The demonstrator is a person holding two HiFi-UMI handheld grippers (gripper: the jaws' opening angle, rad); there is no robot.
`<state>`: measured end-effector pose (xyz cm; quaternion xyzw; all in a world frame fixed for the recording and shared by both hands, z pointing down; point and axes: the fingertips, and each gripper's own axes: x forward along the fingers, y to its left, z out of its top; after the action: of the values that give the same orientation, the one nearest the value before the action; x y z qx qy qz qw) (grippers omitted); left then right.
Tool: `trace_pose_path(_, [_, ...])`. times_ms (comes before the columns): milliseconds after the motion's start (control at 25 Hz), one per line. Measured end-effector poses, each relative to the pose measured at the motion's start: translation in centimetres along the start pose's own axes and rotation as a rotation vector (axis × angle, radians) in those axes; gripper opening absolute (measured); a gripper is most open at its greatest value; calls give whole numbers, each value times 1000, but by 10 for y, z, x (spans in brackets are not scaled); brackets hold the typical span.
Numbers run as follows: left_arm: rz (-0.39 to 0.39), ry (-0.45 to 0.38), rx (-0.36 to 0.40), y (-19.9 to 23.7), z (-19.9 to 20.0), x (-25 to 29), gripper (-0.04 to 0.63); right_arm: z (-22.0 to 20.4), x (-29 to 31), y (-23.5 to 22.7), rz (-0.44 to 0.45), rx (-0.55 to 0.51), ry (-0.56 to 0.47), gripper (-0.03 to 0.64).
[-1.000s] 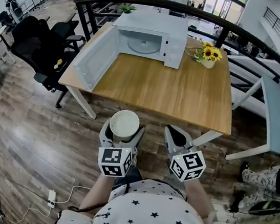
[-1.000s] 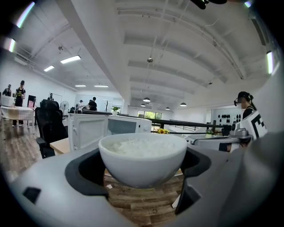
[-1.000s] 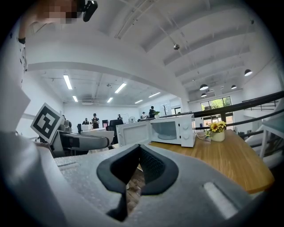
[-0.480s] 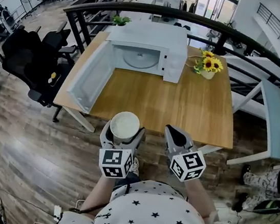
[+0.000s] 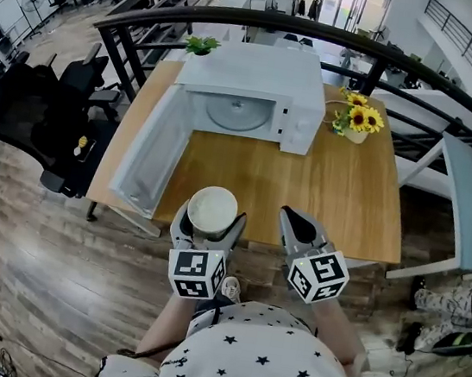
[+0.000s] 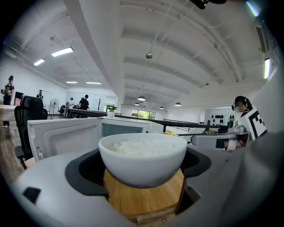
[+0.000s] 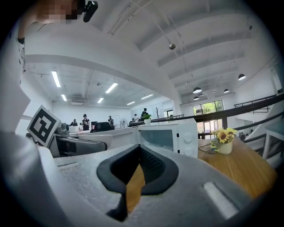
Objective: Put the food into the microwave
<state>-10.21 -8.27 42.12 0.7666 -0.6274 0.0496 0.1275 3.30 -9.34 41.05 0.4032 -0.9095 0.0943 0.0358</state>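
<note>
A white bowl of rice (image 5: 212, 210) (image 6: 142, 158) sits between the jaws of my left gripper (image 5: 206, 230) (image 6: 142, 177), which is shut on it, just at the near edge of the wooden table (image 5: 322, 195). My right gripper (image 5: 300, 231) (image 7: 133, 186) is beside it, shut and holding nothing. The white microwave (image 5: 258, 95) (image 7: 168, 137) stands at the table's far side with its door (image 5: 149, 158) (image 6: 62, 137) swung wide open to the left. Its glass turntable (image 5: 238, 114) is bare.
A small vase of sunflowers (image 5: 357, 122) (image 7: 223, 139) stands right of the microwave. A black railing (image 5: 242, 20) runs behind the table. Office chairs (image 5: 46, 113) are to the left, and another table (image 5: 470, 199) to the right. A potted plant (image 5: 201, 45) sits behind the microwave.
I have moved closer to the table: it and the microwave sit nearer and lower in the head view. Both grippers keep their pose, the left still holding the bowl.
</note>
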Motion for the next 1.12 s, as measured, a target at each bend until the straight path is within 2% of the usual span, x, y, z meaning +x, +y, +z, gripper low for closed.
trace_pose_path(720, [-56, 21, 8, 59, 11, 71, 486, 1, 84, -20, -64, 3, 14, 6])
trace_pose_path(1120, [-80, 41, 6, 80, 7, 107, 486, -8, 102, -29, -110, 15, 43, 6])
